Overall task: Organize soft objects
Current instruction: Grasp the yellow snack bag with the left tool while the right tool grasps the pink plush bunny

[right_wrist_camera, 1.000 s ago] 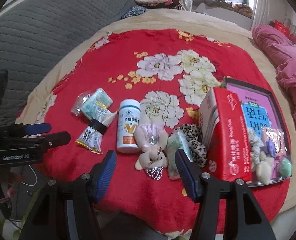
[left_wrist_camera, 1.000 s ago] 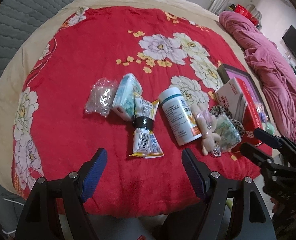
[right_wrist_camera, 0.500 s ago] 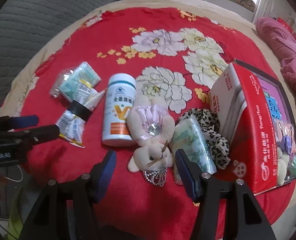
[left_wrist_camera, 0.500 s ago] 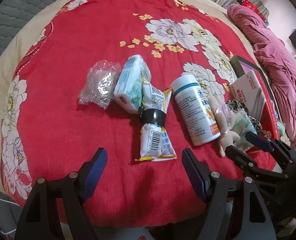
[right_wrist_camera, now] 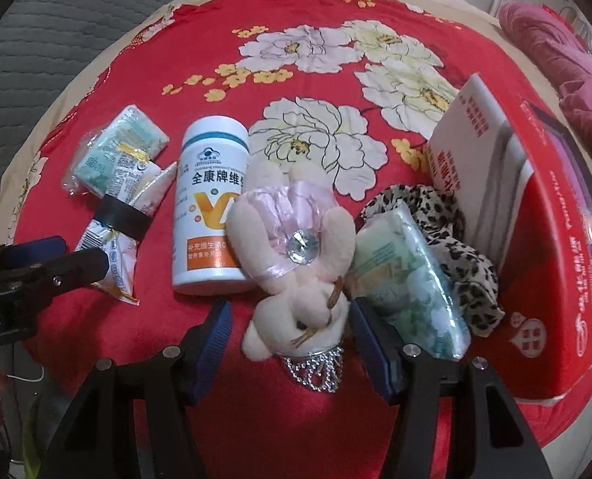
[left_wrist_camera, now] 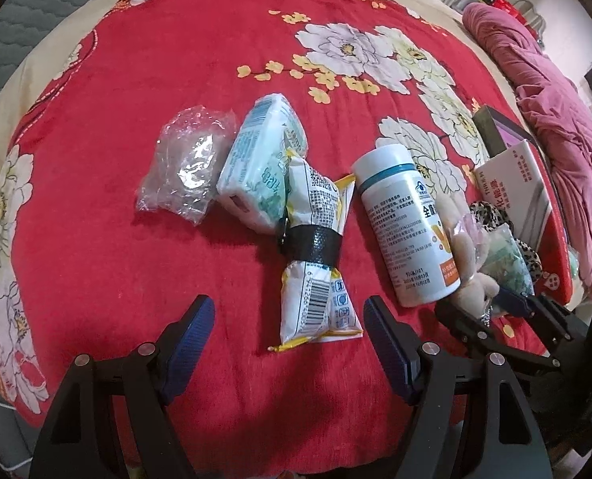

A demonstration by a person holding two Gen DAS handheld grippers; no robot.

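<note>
Step in hand, as judged: approach for a first pick. The right tool (right_wrist_camera: 290, 321) sits low over the red floral blanket (left_wrist_camera: 96, 159) on the bed, fingers spread wide on either side of the head of the plush bunny (right_wrist_camera: 296, 255). Neither blue pad visibly presses the toy; contact cannot be confirmed, and nothing is gripped.

The bunny lies head toward the camera, leaning on the white supplement bottle (right_wrist_camera: 210, 207) on one side and touching a green tissue pack (right_wrist_camera: 411, 279) on the other. A leopard-print fabric piece (right_wrist_camera: 447, 239) lies behind the pack, against an upright red box (right_wrist_camera: 543, 263).

The left tool (left_wrist_camera: 288, 333) is also spread wide and empty, hovering just short of the snack packet bound with black tape (left_wrist_camera: 315, 247). Beyond it lie a second tissue pack (left_wrist_camera: 260, 163) and a crumpled clear bag (left_wrist_camera: 188, 163).

Next move, as judged: the right tool would need to advance slightly and close on the bunny's head or body, then lift clear without dragging the bottle or the tissue pack. The bead chain (right_wrist_camera: 315, 367) under the chin could snag.
</note>
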